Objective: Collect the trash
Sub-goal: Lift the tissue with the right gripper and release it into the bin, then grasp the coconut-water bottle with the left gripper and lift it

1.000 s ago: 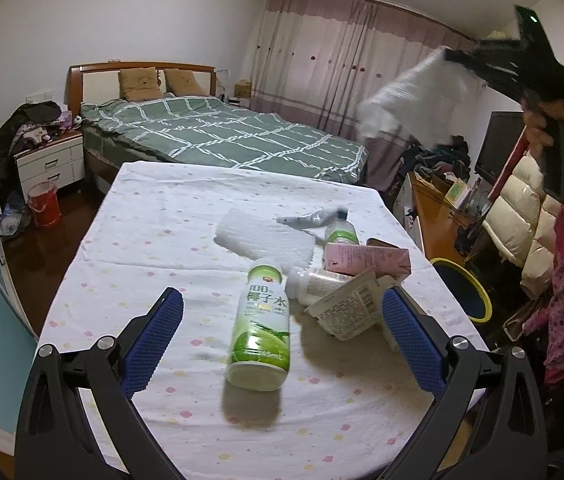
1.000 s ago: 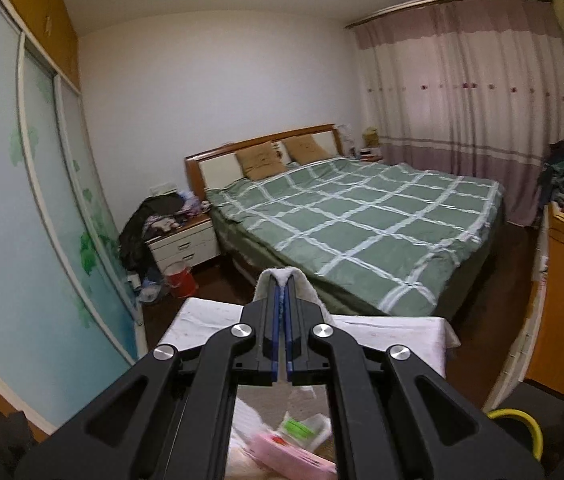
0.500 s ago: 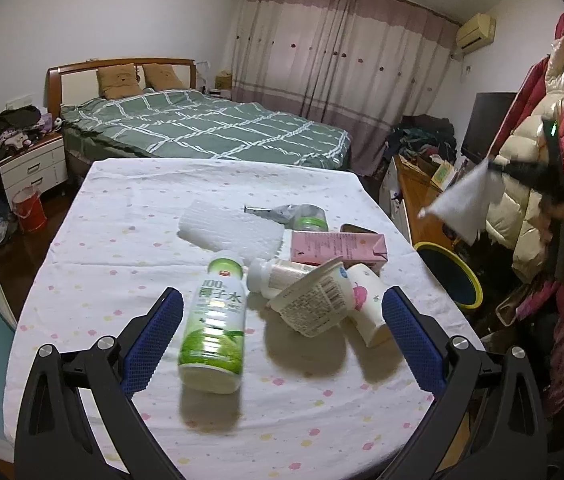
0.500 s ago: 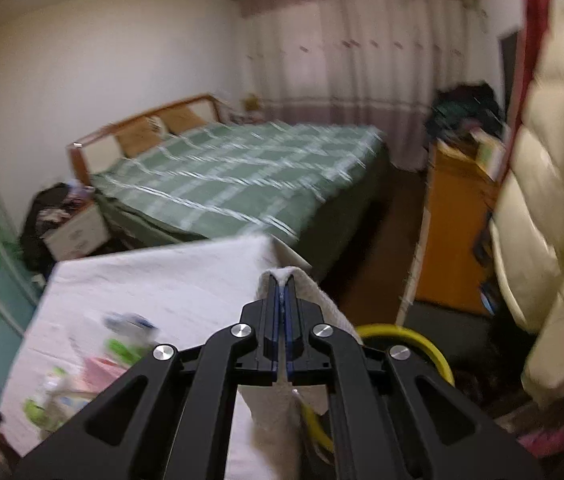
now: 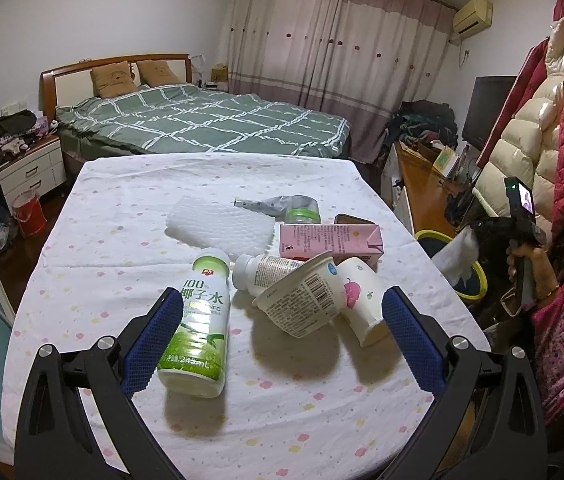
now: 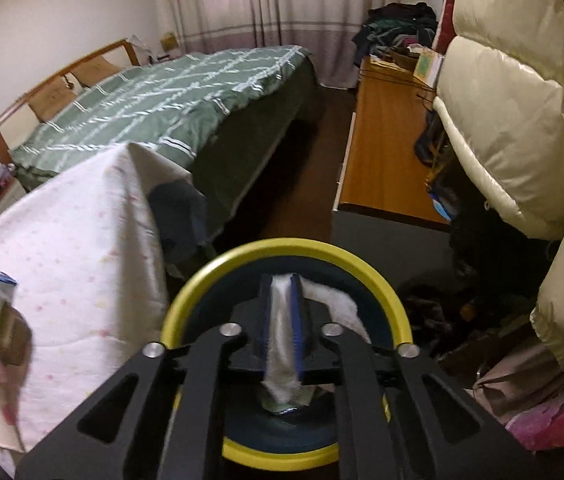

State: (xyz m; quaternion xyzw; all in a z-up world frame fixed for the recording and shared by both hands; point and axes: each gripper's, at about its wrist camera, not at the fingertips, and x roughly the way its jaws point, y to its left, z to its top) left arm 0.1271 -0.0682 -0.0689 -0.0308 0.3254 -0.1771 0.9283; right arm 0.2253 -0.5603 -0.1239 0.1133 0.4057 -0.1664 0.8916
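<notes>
My right gripper [image 6: 282, 296] is shut on a white paper towel [image 6: 280, 344] and holds it right above the yellow-rimmed trash bin [image 6: 282, 246] beside the table. The left wrist view shows the right gripper [image 5: 477, 236], the towel [image 5: 455, 258] and the bin [image 5: 473, 294] at the table's right edge. My left gripper [image 5: 278, 336] is open and empty, low over the table, around a green coconut-water bottle [image 5: 198, 340], a tipped white tub [image 5: 301, 300], a paper cup [image 5: 359, 304], a small white bottle [image 5: 266, 270], a pink carton [image 5: 329, 240] and a white foam sheet [image 5: 220, 228].
The table has a white dotted cloth [image 5: 122, 208]. A crushed clear bottle [image 5: 285, 208] lies behind the carton. A green bed [image 5: 202, 124] stands beyond, a wooden desk [image 6: 385, 148] and hanging puffy coats [image 6: 513, 120] on the right. A nightstand [image 5: 30, 168] and red bucket [image 5: 28, 216] stand at the left.
My right gripper has swung with the towel from high over the table down to above the bin. My left gripper has edged closer to the trash on the table.
</notes>
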